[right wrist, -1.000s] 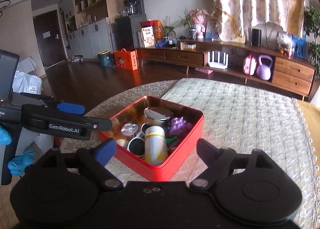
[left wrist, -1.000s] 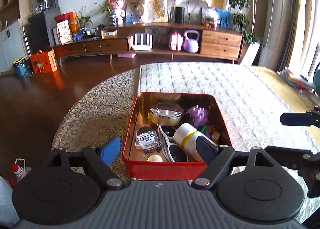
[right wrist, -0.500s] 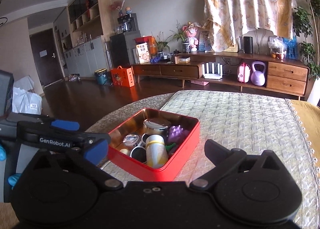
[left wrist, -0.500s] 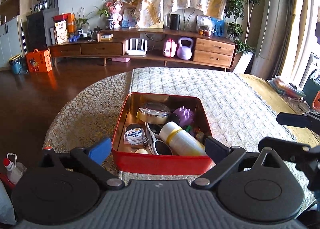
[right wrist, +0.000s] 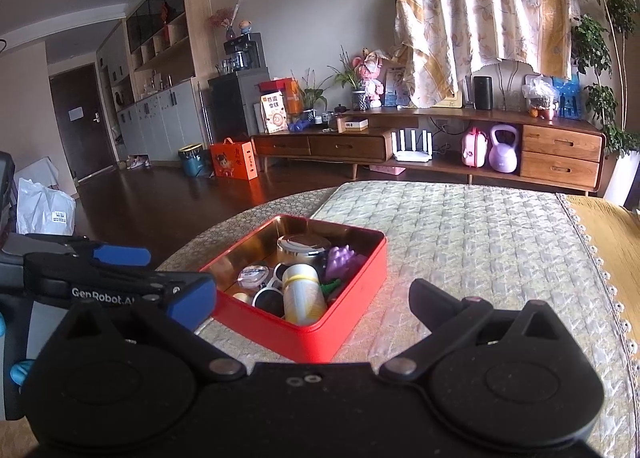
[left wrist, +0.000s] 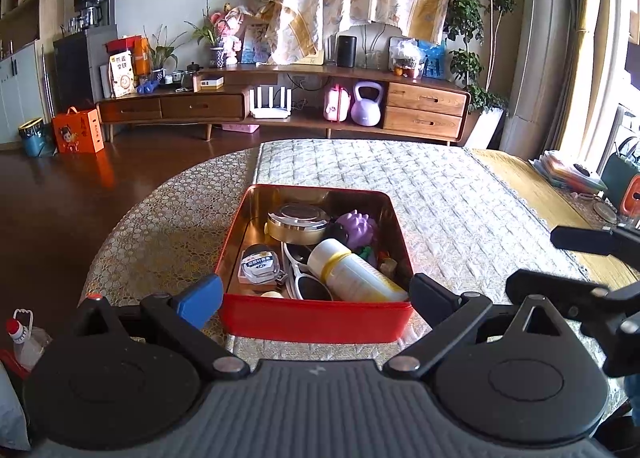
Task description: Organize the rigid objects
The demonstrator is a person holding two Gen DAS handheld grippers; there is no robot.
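One tin: red tin (left wrist: 316, 322) with gold lining, on the quilted cloth (left wrist: 460, 210) of the counter (left wrist: 160, 226), near its front edge.
Tin contents: round gold case (left wrist: 298, 221) at the back; purple spiky toy (left wrist: 357, 226) just right of it; white bottle (left wrist: 352, 274) with a yellow band, lying on its side; white sunglasses (left wrist: 308, 278) beside the bottle; tape measure (left wrist: 260, 264) at the left; a pale rounded item at the front wall, too hidden to name.
Left tool (left wrist: 316, 294): released, jaws spread wider than the tin, holding nothing; fingertips at the tin's two near corners, contact unclear.
Right tool (right wrist: 316, 298): released, empty; low over the counter, pointed at the tin's near right corner, its black finger (right wrist: 436, 304) above bare cloth.
Tool relation: left tool's blue-tipped fingers (right wrist: 120, 256) appear at the left of the right wrist view, beside the tin.
Background: wooden sideboard (left wrist: 280, 98) with a purple kettlebell (left wrist: 366, 104); dark wood floor (left wrist: 60, 198).
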